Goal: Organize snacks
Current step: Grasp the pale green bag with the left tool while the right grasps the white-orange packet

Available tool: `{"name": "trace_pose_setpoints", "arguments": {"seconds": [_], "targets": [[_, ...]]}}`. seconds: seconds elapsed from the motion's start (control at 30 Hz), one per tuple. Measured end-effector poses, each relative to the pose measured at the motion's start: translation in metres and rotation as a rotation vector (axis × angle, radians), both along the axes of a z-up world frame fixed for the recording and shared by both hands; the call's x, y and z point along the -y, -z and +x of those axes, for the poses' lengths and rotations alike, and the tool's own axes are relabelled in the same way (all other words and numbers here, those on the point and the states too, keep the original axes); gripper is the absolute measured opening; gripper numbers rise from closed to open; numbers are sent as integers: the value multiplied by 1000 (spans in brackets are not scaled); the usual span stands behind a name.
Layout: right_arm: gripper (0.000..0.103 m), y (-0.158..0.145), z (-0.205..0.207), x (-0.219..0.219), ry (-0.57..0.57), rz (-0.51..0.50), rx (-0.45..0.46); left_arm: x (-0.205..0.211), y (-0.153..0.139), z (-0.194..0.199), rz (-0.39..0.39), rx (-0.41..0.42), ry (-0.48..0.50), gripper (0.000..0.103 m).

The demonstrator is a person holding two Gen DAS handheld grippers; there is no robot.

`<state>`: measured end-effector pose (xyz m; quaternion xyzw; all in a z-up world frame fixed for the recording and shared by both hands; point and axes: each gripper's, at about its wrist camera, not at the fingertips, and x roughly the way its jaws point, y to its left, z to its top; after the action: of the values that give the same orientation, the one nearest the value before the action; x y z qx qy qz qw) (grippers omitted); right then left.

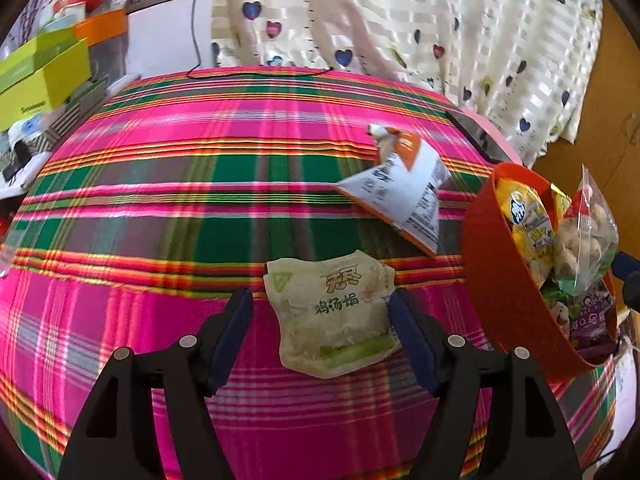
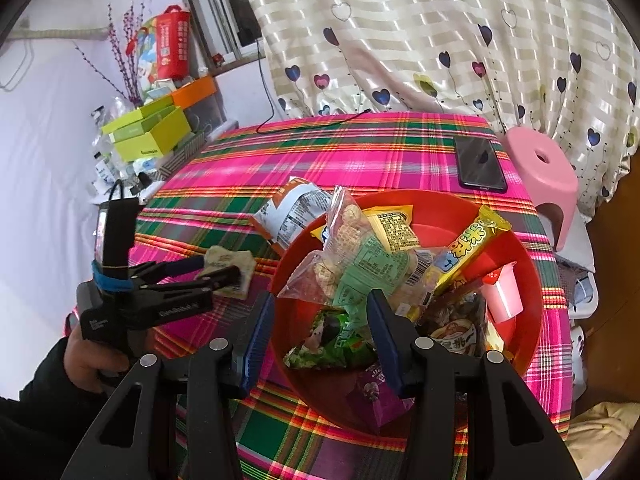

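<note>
- Two snack packets lie on the plaid tablecloth (image 1: 160, 208), outside the red bowl (image 1: 500, 280).
- At far left in the right wrist view, a hand (image 2: 86, 360) grips the handle of the left gripper (image 1: 320, 312).
- The left gripper's fingers stand wide apart, one on either side of the pale green packet (image 1: 336, 312). The right blue pad (image 1: 408, 332) is touching or just beside the packet's edge; the left pad is apart from it. The packet lies flat on the cloth.
- Beyond it, toward the bowl, a white and orange packet (image 1: 404, 192) lies on the cloth, just beside the bowl's rim.
- The red bowl stands to the right, filled with snacks: a clear bag of puffs (image 2: 344, 240), a yellow bar (image 2: 468, 248), a pink jelly cup (image 2: 502, 292), and green and purple packets.
- The right gripper (image 2: 320, 320) hovers over the bowl's near-left rim, fingers wide and holding nothing.
- A dark phone (image 2: 478, 162) lies at the table's far right corner, and a pink stool (image 2: 544, 176) stands beside it.
</note>
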<state>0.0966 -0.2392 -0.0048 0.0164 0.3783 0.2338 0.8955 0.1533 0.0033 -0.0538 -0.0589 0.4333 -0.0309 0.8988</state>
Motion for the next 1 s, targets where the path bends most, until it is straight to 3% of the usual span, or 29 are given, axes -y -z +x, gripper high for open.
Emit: {"name": "trace_pose_setpoints", "arguments": {"seconds": [0.3, 0.53, 0.77, 0.93, 1.0], "targets": [[47, -5, 3, -13, -26, -9, 10, 12, 5, 6, -38, -29, -12, 72], [47, -10, 5, -23, -34, -19, 21, 31, 12, 13, 123, -10, 10, 74], [47, -23, 7, -32, -42, -11, 50, 16, 10, 5, 109, -9, 14, 73], [47, -27, 17, -44, -50, -10, 51, 0, 8, -4, 57, -4, -7, 65], [47, -25, 25, -52, -59, -10, 39, -8, 5, -8, 42, 7, -18, 56]]}}
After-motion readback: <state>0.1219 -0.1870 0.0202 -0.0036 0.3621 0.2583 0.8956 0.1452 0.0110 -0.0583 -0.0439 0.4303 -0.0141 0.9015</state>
